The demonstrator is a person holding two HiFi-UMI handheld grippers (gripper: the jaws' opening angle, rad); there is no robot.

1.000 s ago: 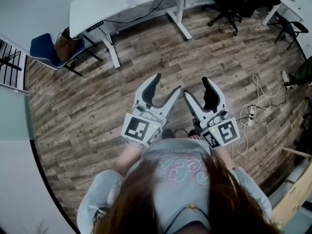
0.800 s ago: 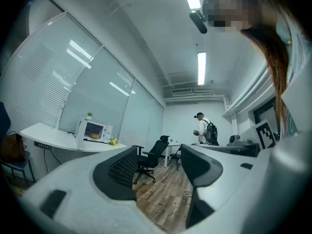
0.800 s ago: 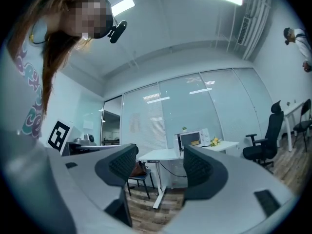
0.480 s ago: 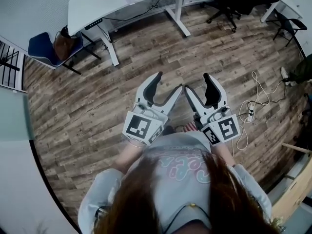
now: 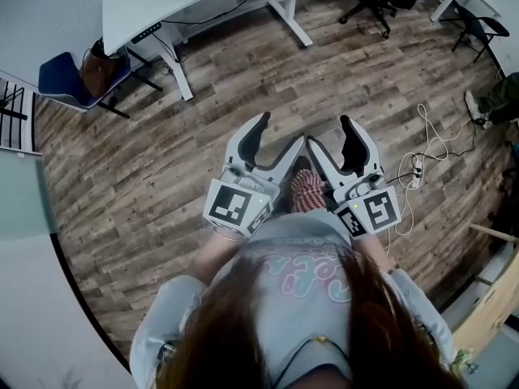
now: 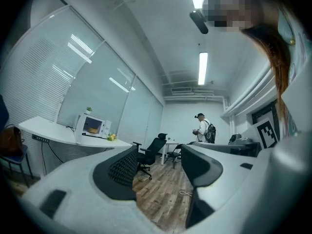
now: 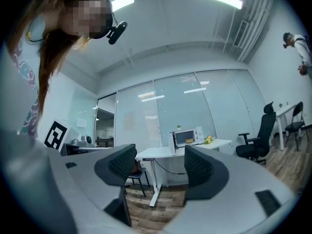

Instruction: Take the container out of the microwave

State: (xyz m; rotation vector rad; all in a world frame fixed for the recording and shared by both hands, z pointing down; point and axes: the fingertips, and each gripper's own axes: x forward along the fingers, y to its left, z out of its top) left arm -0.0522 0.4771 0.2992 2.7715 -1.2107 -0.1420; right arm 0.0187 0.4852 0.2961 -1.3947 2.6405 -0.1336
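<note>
You stand with left gripper (image 5: 277, 138) and right gripper (image 5: 331, 138) both empty, jaws spread wide, well apart from the microwave (image 7: 187, 137) on the far white desk (image 7: 152, 151), framed between the right gripper's jaws, with what may be the container (image 7: 188, 140) inside.

Your right tool (image 7: 157, 165): jaws wide apart, nothing between, only room beyond. Past gap, white counter (image 7: 220, 143) against glass wall. On it microwave (image 7: 186, 136), tan container (image 7: 189, 140) visible inside, small plant (image 7: 179, 127) on top, yellow flowers (image 7: 208, 140) just beside. Under counter's left end, blue chair (image 7: 136, 175). Farther right, black office chair (image 7: 257, 139).
</note>
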